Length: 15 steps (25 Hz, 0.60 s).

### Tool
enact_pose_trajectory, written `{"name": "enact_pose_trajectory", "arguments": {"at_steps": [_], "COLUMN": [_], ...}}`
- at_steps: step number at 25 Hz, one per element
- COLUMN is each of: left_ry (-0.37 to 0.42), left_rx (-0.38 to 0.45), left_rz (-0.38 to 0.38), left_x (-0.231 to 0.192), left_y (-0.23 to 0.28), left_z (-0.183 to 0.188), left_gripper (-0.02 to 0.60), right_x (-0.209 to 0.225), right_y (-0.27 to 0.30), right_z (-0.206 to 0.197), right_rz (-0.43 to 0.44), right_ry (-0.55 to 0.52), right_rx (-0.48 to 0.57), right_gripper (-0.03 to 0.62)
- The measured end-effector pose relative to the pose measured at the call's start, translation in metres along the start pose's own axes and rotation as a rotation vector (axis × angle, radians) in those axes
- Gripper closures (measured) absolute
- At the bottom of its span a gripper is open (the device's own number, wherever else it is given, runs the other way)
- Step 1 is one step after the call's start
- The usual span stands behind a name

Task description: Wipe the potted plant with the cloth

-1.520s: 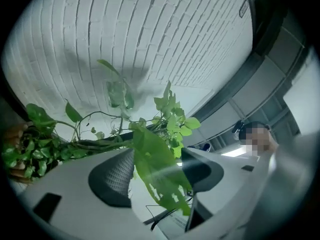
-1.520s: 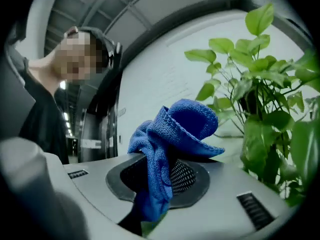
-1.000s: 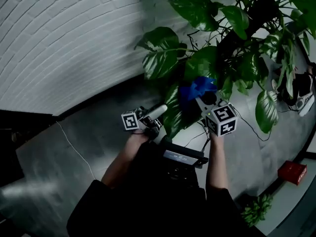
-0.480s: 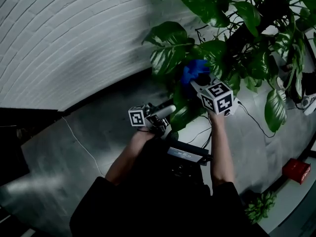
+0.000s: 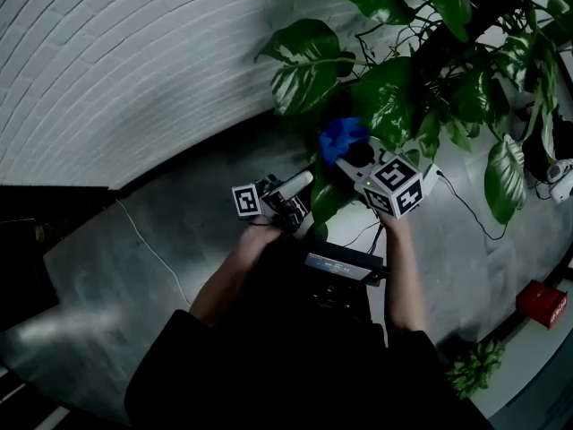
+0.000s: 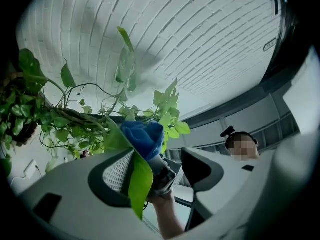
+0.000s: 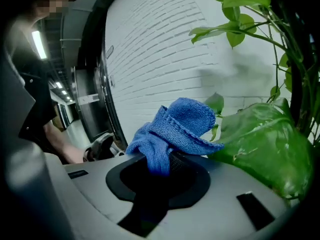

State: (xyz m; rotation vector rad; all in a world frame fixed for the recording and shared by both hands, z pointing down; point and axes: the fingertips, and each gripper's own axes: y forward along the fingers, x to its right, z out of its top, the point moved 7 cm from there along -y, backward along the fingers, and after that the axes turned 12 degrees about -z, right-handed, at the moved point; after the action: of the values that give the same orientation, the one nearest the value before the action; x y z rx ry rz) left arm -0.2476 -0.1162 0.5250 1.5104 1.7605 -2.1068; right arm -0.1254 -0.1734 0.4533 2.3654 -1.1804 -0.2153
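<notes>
**Our count of what is there**

We count two grippers: one left gripper (image 5: 303, 186) and one right gripper (image 5: 354, 155). There are two marker cubes, the left cube (image 5: 247, 199) and the right cube (image 5: 395, 184). We see one blue cloth (image 5: 340, 137). There are two plants: one big potted plant (image 5: 394, 97) at one o'clock and one small plant (image 5: 472, 368) at five o'clock. One red box (image 5: 543, 304) lies at four o'clock, and one white cable (image 5: 148, 249) at eight o'clock.

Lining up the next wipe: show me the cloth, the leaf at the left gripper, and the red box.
cloth (image 7: 187, 119), right gripper view, on its bunched top fold.
leaf (image 6: 140, 184), left gripper view, on the blade's middle, between the jaws.
red box (image 5: 542, 303), head view, on its top face.
</notes>
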Motion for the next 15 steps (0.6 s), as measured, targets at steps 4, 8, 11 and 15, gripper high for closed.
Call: {"name": "enact_pose_trajectory", "arguments": {"at_steps": [4,8,11,15], "left_ry": [-0.015,-0.027,-0.035,-0.032], "left_rx": [0.03,0.042,0.06,0.092], "left_rz": [0.006,0.012,0.013,0.016], "left_x": [0.0,-0.001,-0.002,-0.003], "left_y": [-0.002,-0.003,-0.004,-0.005], "left_z": [-0.009,-0.02,-0.03,-0.042], "left_gripper": [0.29,0.289,0.289,0.288], "right_x": [-0.014,-0.024,-0.029,-0.037], "right_y": [-0.017,-0.033,-0.046,-0.06], "right_z": [-0.015,-0.031,-0.047,-0.069], "right_rz": [0.042,0.061,0.077,0.112], "right_ry": [0.004,0.038,0.077,0.097], "right_rx": [0.044,0.091,0.132,0.167], "right_gripper": [0.487,0.487,0.487,0.487]}}
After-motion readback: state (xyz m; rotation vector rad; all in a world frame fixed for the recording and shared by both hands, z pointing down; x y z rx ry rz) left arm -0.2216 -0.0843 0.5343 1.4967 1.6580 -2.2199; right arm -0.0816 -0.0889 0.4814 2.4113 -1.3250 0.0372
